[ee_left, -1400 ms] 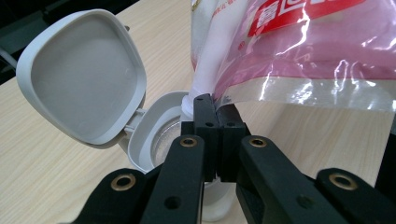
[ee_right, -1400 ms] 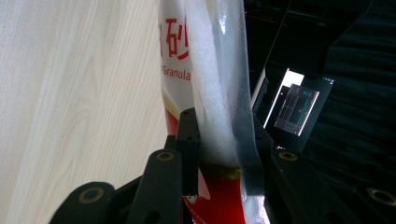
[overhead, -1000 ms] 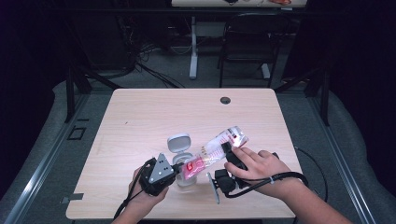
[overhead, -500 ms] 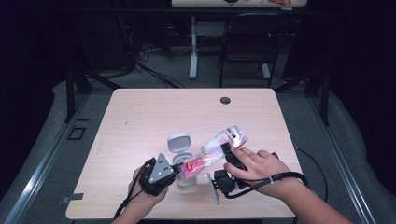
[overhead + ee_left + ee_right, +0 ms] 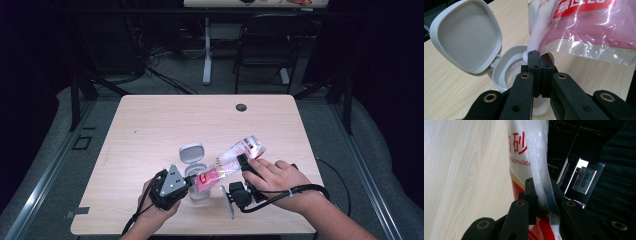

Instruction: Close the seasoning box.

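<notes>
Both grippers clamp the sugar bag [image 5: 231, 161] — left gripper [image 5: 538, 56] at its mouth over the open white container [image 5: 196, 181] on the worktop, right gripper [image 5: 541, 195], just tightening, higher up — best tilted gently to avoid spills

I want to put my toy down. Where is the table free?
The light wooden table is bare from the dark round hole across to its left edge. It is crowded around the open-lidded white plastic jar and clear red-printed sugar bag.

Right tool [image 5: 243, 165] tighter on sugar bag [image 5: 227, 165]
</notes>
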Demonstrator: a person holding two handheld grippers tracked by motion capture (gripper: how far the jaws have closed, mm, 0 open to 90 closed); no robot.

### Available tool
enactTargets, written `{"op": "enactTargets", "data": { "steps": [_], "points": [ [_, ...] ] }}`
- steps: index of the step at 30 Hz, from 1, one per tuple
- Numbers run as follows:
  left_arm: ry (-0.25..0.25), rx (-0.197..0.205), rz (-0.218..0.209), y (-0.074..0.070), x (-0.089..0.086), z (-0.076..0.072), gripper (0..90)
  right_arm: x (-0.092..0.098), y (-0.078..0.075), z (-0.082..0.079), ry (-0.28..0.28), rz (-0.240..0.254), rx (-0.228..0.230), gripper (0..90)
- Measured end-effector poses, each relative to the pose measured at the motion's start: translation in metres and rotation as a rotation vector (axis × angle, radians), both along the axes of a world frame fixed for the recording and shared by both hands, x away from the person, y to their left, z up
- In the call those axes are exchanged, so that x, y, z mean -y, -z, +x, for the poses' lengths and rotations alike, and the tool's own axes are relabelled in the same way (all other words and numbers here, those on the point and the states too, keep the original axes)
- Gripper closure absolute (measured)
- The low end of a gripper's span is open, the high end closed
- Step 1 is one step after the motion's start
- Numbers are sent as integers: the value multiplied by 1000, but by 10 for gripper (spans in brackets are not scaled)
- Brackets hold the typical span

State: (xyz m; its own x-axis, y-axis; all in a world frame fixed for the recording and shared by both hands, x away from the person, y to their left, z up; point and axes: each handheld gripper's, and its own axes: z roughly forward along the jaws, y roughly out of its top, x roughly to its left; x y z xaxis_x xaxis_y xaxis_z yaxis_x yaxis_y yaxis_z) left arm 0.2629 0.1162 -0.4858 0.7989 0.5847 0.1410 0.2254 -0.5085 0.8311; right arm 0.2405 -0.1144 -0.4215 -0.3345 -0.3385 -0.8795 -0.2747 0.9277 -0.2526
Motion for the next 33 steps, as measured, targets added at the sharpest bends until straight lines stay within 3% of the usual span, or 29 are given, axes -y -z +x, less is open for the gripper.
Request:
{"op": "enactTargets", "data": {
  "steps": [33],
  "points": [
    [-1, 0, -19, -1, -1, 0, 899, -3, -7, -1, -5, 2, 23, 851]
  ]
}}
